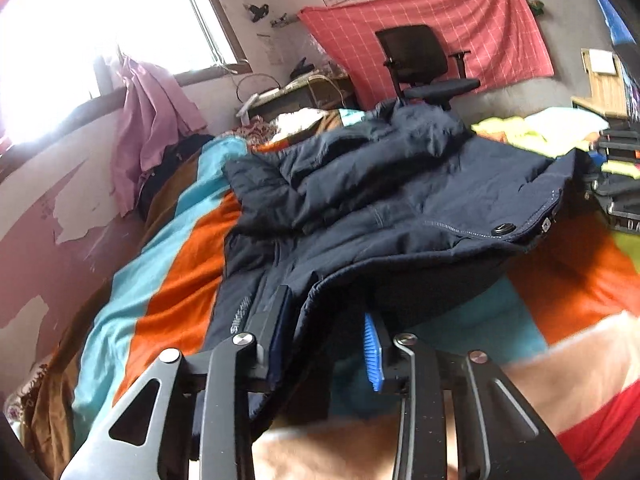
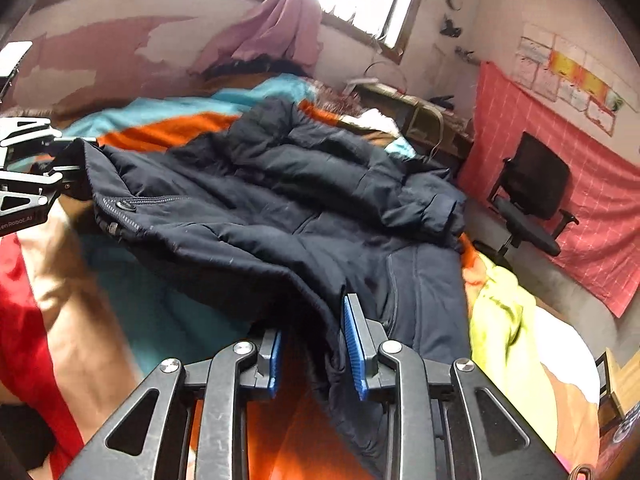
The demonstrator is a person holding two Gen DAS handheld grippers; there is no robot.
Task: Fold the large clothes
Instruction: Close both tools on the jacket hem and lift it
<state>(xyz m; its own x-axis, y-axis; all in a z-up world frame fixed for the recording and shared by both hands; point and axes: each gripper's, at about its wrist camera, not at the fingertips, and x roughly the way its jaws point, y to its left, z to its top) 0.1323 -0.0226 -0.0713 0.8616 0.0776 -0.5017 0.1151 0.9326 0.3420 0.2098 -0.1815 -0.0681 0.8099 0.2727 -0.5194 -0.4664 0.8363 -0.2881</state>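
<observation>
- The dark navy padded jacket (image 1: 384,184) lies across the striped blanket (image 1: 180,264) on the bed, its far part bunched in thick folds; the near hem is lifted clear of the blanket, one corner in each gripper.
- The left gripper (image 1: 326,344) has its fingers (image 1: 374,356) closed on the hem's left end, with cloth pinched between the blue pads.
- The right gripper (image 2: 316,356) holds the other end; a fold of hem hangs between its fingers (image 2: 355,356), yet a gap shows beside the left pad, so I judge this hold the weaker one.
- Likely risk: the padding is bulky and slick-looking, so the thin pinched edge may slide out at the right as the hem is carried over.
- Uneven lifting could skew the fold, since the bunched sleeve and hood area would drag.
- The yellow-green cloth (image 2: 500,308) just beside the jacket might get caught under the fold.
</observation>
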